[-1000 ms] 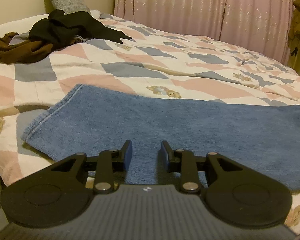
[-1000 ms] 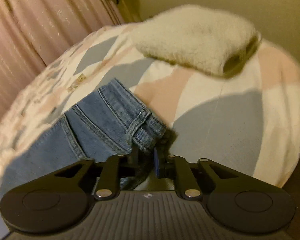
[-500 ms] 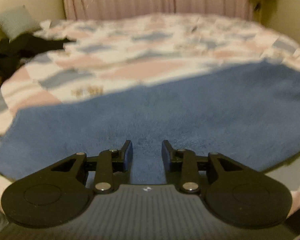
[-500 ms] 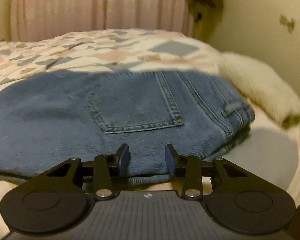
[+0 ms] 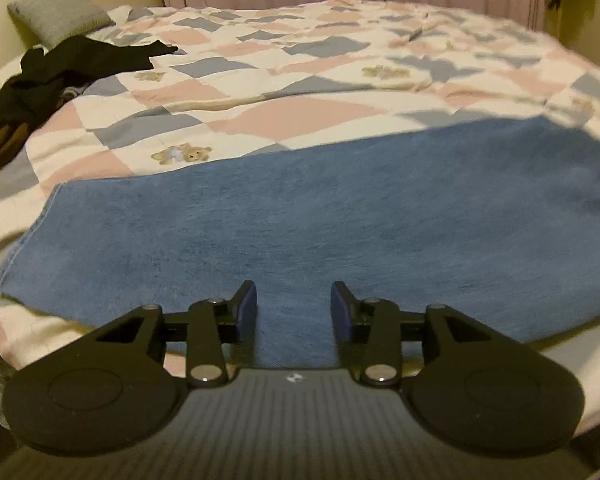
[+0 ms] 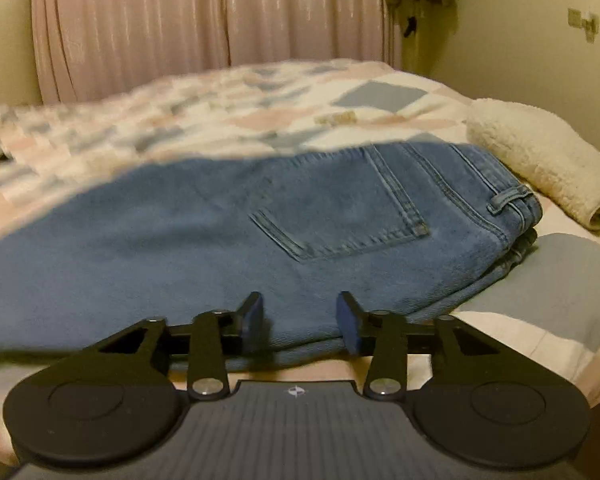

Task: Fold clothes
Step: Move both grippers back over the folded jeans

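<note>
Change: right gripper (image 6: 300, 322) let go of jeans (image 6: 228, 232) waistband; now spread, empty.
Left gripper (image 5: 293, 310): spread, empty.
Count: one jeans; one cream towel (image 6: 540, 160), 2 o'clock.

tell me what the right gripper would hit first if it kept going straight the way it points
Most likely the jeans: the open right gripper points at their near edge, below the back pocket. Depth is unclear.

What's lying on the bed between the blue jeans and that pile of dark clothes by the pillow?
Only bare patchwork quilt, with a teddy-bear print. The left wrist view shows nothing resting on it between the jeans and the dark clothes.
</note>
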Motion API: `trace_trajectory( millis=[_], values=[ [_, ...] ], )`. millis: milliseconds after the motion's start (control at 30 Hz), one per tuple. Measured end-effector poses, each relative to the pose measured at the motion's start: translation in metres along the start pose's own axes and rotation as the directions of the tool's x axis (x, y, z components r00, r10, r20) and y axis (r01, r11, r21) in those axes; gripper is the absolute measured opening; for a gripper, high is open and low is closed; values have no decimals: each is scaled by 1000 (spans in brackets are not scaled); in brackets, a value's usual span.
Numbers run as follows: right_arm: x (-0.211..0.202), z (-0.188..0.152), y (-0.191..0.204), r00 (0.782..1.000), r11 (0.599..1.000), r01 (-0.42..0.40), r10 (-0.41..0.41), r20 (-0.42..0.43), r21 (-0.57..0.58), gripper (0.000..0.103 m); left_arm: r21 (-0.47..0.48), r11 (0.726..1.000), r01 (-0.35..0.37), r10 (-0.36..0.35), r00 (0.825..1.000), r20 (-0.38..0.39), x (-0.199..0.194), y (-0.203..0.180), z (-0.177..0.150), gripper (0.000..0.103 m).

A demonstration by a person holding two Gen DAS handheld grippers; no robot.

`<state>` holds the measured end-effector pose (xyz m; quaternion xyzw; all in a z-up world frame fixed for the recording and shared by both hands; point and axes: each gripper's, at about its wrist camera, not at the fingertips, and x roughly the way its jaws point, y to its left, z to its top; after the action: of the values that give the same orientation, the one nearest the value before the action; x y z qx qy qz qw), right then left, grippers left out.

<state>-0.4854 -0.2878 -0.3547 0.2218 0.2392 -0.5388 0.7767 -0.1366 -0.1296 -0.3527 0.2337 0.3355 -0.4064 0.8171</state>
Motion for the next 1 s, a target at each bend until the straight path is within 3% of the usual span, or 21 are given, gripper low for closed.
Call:
trace_trajectory(
  millis=[133, 300, 400, 633, 1000],
  values=[
    [-28, 1, 16, 1000, 1000, -3, 4, 30, -16, 66, -7, 1000, 17, -16, 1000, 21, -31, -5, -3, 44],
    [-61, -6, 34, 999, 1000, -13, 14, 48, -17, 93, -18, 999, 48, -48, 998, 36, -67, -10, -8, 52],
    [-83, -9, 38, 997, 1000, -26, 26, 66, -13, 101, -9, 998, 55, -54, 997, 60, -90, -9, -15, 60],
    [-122, -18, 51, 994, 999, -44, 45, 102, -16, 101, -7, 998, 59, -58, 992, 108, -133, 3, -35, 65],
    [-159, -20, 68, 982, 994, -97, 102, 157, -42, 101, -38, 999, 29, -23, 990, 136, -165, 23, -52, 68]
  ],
)
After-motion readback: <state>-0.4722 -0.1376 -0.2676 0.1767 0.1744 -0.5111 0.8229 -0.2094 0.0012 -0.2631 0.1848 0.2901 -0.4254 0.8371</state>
